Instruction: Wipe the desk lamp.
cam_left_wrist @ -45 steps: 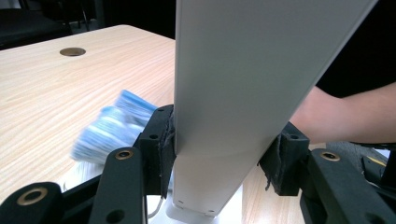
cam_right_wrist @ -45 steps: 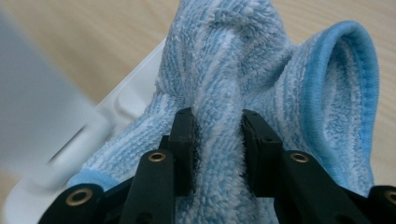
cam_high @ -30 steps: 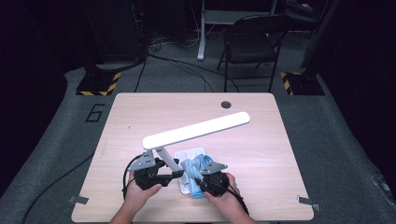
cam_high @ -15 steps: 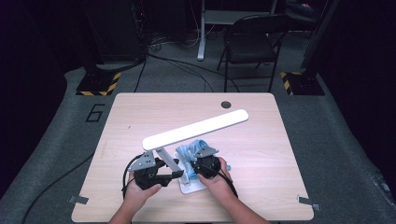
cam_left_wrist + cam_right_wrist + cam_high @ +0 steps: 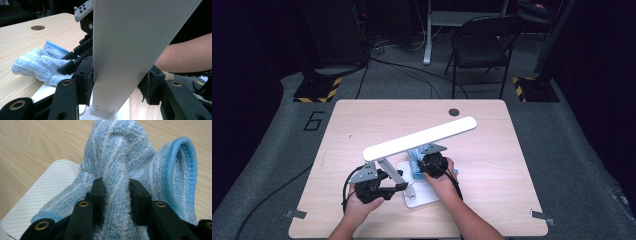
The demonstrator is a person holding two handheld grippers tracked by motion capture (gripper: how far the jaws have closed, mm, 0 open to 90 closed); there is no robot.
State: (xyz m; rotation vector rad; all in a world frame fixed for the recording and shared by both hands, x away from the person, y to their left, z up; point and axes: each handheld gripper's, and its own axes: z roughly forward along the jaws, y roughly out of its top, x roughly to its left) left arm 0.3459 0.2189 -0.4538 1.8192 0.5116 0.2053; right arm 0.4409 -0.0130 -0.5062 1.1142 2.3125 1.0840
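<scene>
I am mid-wipe: left tongs (image 5: 117, 85) clamp the lamp's post (image 5: 125, 57), right tongs (image 5: 116, 192) pinch the blue cloth (image 5: 130, 157) (bunched) on the base (image 5: 47, 197); next, I judge, sweep it across.

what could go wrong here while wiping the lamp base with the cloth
1. The blue striped cloth is bunched in a thick fold between the right gripper pads; a loose loop hangs at its side and could snag on the lamp's post.
2. The left gripper clamps the lamp arm low down; a hard push on the ribbed white base might tilt the lamp.
</scene>
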